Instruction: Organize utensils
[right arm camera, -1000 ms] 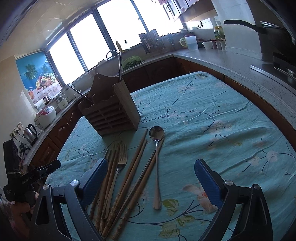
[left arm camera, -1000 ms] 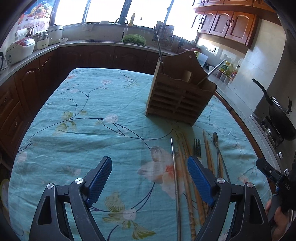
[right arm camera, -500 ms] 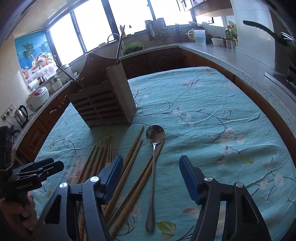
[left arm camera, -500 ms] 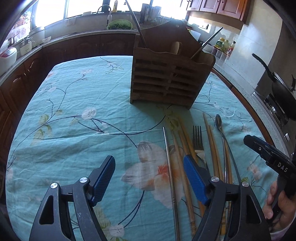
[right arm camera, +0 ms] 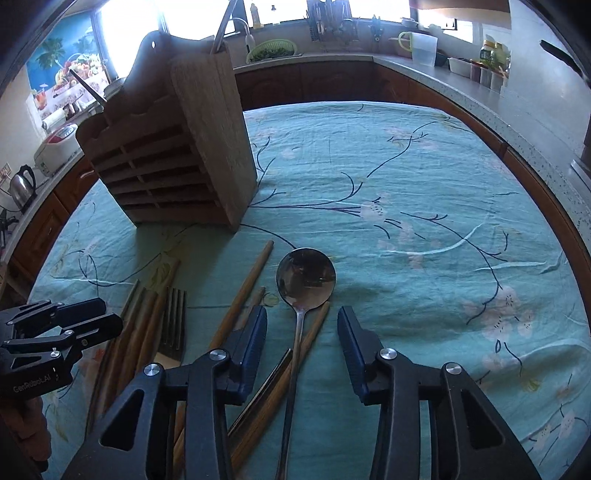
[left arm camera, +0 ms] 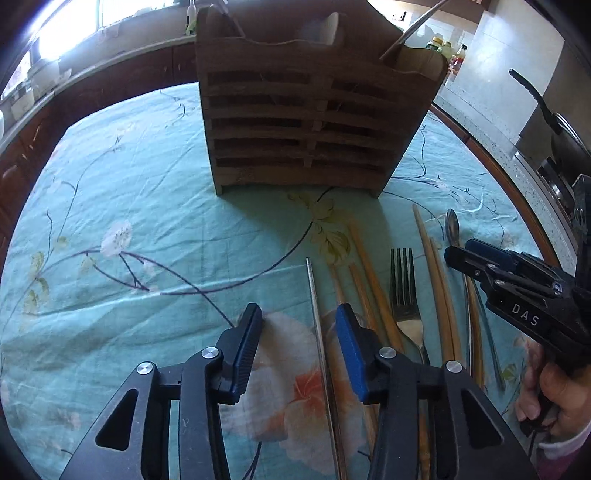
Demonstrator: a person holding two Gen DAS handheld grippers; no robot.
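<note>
Left tool (left arm camera: 299,328) closing around steel chopstick (left arm camera: 317,325), right tool (right arm camera: 302,332) closing around spoon (right arm camera: 304,280) handle; neither grips yet, center each before lifting

Ahead of the claw, bright windows (right arm camera: 122,33) blaze over a long grey counter (right arm camera: 424,70) running above dark wooden cabinet doors (right arm camera: 332,83). Off to its left, a fruit poster (right arm camera: 70,70), a rice cooker (right arm camera: 55,147) and a kettle (right arm camera: 22,184). Directly underneath it spreads a teal floral tablecloth (right arm camera: 424,221). To the right, a clear jug (right arm camera: 423,48).
</note>
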